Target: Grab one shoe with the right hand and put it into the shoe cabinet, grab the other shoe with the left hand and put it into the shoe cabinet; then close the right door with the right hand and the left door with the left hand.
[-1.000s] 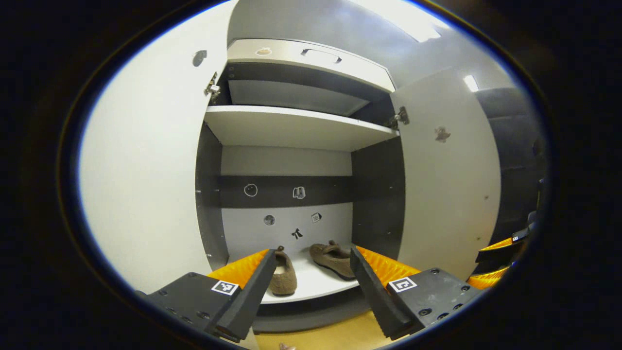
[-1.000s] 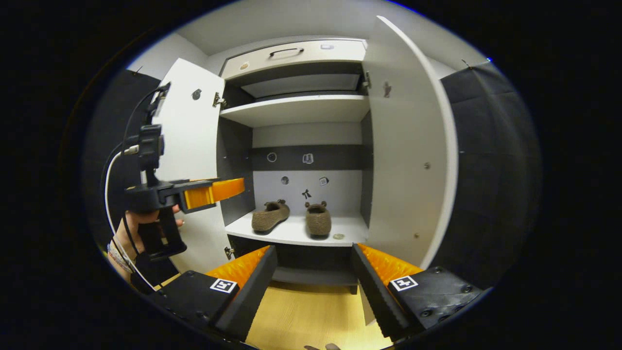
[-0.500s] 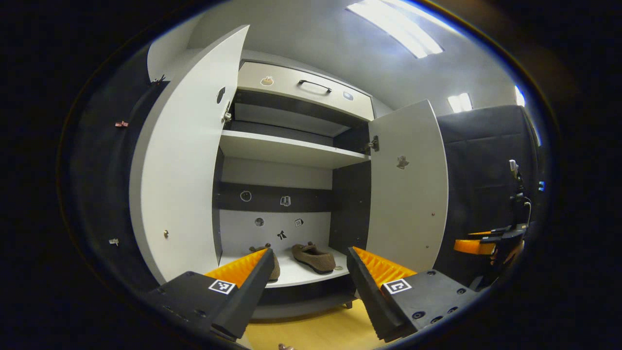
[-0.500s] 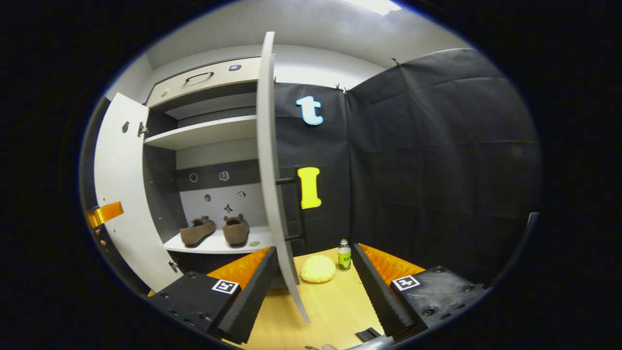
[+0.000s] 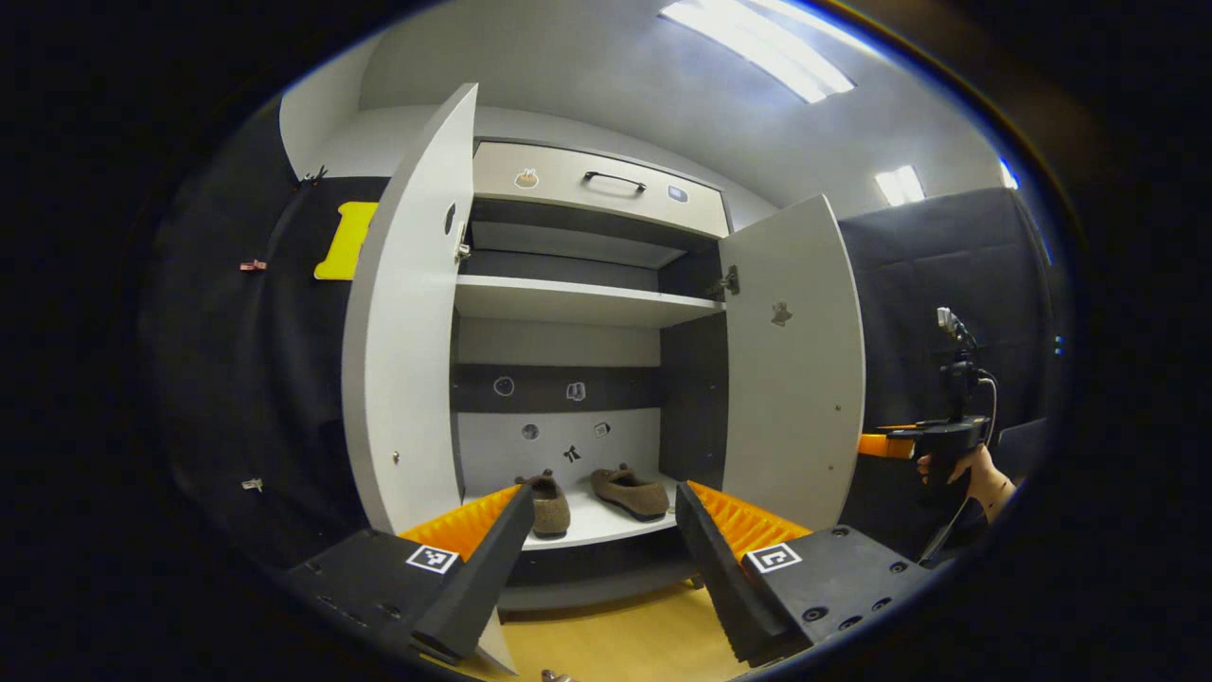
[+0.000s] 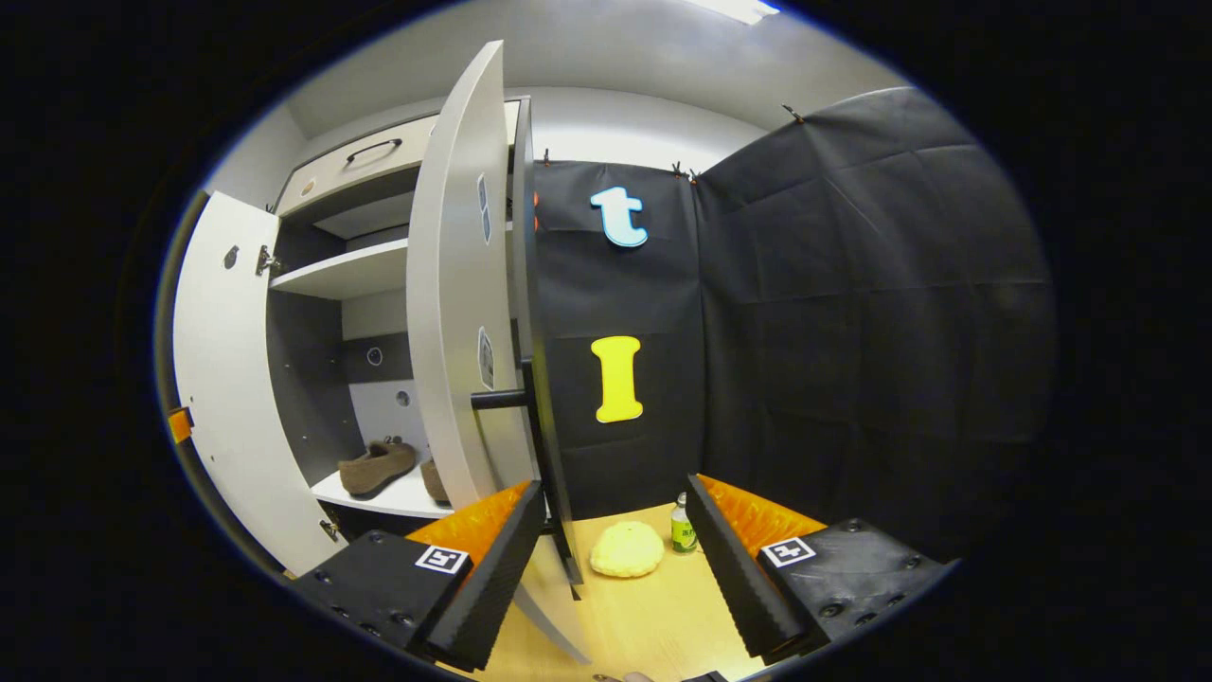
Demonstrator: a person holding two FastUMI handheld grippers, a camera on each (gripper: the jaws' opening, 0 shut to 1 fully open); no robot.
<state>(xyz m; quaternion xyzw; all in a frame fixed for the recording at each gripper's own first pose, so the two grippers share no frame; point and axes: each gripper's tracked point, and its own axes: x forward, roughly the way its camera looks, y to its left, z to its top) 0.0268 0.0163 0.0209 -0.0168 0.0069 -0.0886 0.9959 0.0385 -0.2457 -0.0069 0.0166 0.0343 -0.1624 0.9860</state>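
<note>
Both brown shoes point(image 5: 589, 494) side by side on the shoe cabinet's lower shelf point(image 5: 606, 523), centre of the left gripper view. Left door point(image 5: 407, 322) and right door point(image 5: 793, 365) both swung open. Left gripper point(image 5: 597, 568) at lower centre, fingers spread, empty. Right gripper point(image 6: 606, 568) likewise spread and empty, close beside the right door's edge and handle point(image 6: 500, 399). Yellow sponge point(image 6: 627, 549) and small green bottle point(image 6: 681, 529) on the floor beyond.

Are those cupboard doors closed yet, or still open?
Open. Both the left door and right door stand swung out, so both brown shoes on the bottom shelf are visible.
</note>
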